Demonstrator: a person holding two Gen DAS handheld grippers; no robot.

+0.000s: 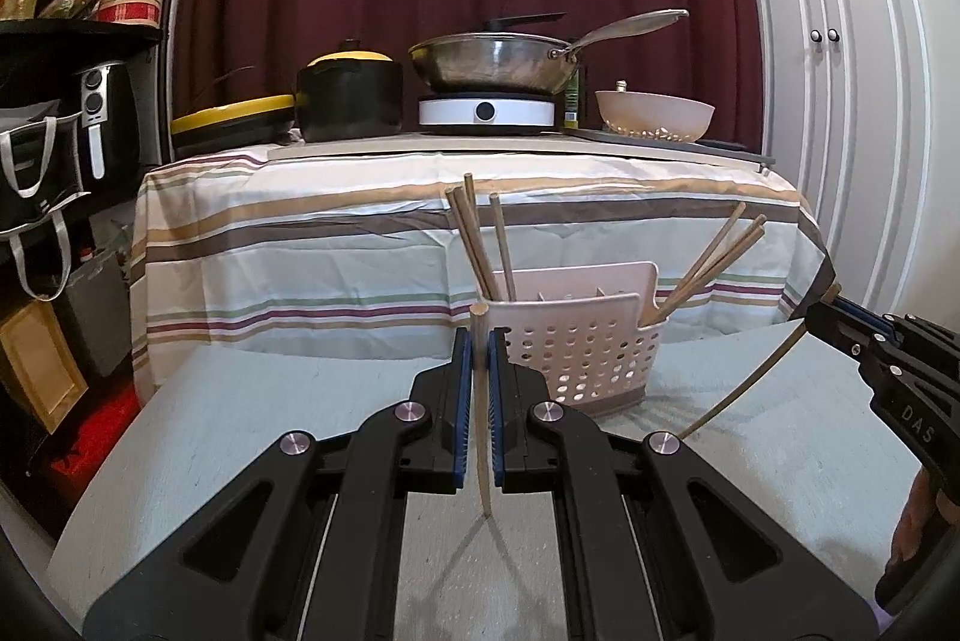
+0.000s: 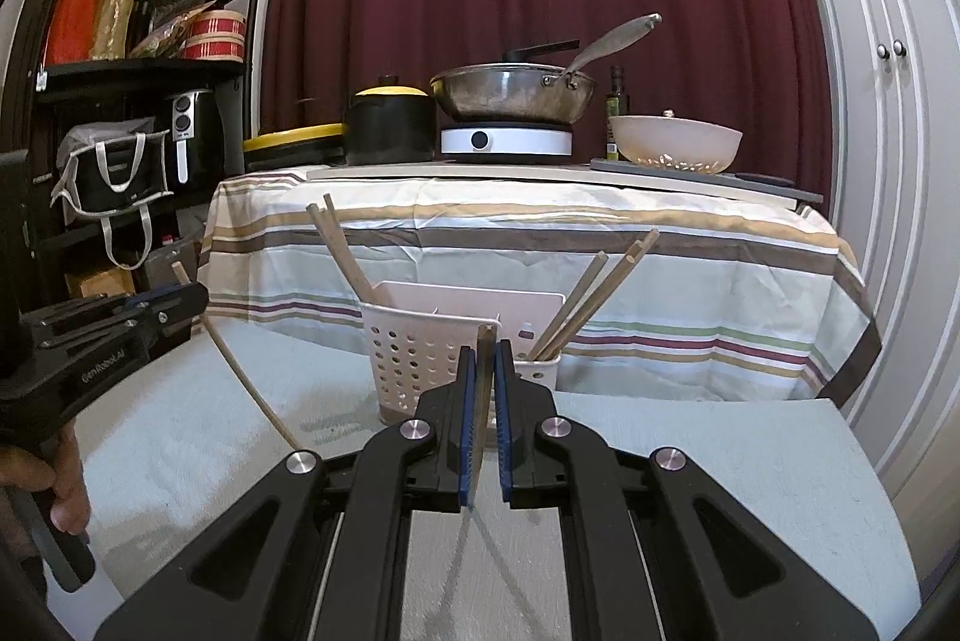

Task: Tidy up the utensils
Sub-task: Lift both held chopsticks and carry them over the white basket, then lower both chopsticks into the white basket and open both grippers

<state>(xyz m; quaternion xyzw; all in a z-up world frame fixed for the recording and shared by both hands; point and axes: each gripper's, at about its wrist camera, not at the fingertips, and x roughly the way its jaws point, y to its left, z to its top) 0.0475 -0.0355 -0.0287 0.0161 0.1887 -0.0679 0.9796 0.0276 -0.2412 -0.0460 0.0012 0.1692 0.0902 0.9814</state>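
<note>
On the pale tabletop (image 1: pixel 240 401), one chopstick (image 1: pixel 480 389) is clamped upright in each gripper (image 1: pixel 478 401), and should be tipped point-down into the perforated caddy (image 1: pixel 576 341) just ahead without knocking those already leaning inside.

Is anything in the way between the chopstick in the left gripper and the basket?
Nothing visible. The left gripper holds its chopstick upright just in front of the basket, whose left compartment already holds chopsticks but has room.
</note>
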